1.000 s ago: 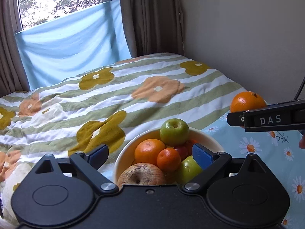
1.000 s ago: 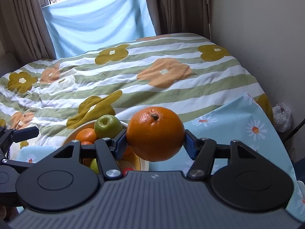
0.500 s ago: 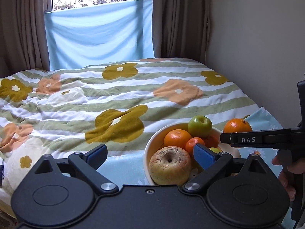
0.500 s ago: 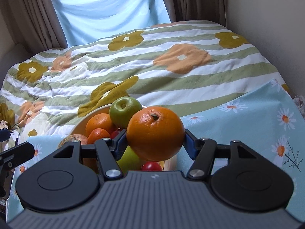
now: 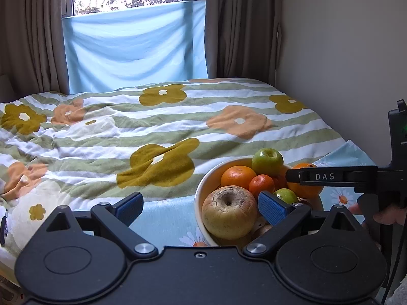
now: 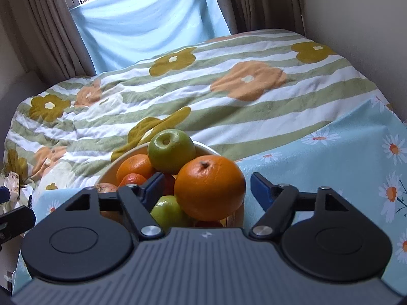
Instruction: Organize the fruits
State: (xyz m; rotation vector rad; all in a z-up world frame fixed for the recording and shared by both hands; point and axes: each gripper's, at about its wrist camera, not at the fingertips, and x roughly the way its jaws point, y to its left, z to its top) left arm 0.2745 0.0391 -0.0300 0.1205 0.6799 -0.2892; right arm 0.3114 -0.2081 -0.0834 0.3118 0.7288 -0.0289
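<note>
We start with the large round orange (image 6: 209,187) with its dimpled rind, which sits between the blue pads of our right gripper (image 6: 206,189) at the near right edge of the fruit pile in the cream ceramic bowl (image 6: 203,148). The jaws are opening around it; gaps show on both sides, so the pads no longer press on the fruit, and it appears to rest on the fruit beneath. We judge it firm and fairly heavy for its size, with a rind that gives good grip but a round form that can roll off the heap. If we take it again, we would close across its widest middle, stem end up.

Behind it a glossy green apple (image 6: 171,151) tops the pile, smooth and probably slicker. To its left lie smaller oranges, and a second green apple (image 6: 169,212) lies under the gripper.

Our left gripper (image 5: 201,207) stands wide and empty, one pad over the blue daisy-print cloth (image 5: 157,218), the other just in front of a wrinkled yellowish apple (image 5: 229,212) at the bowl's near side. That apple looks soft and aged; we would squeeze it gently.

The bowl stands on the cloth, spread over a striped flower-print bedspread (image 5: 157,122) below a curtained window.
</note>
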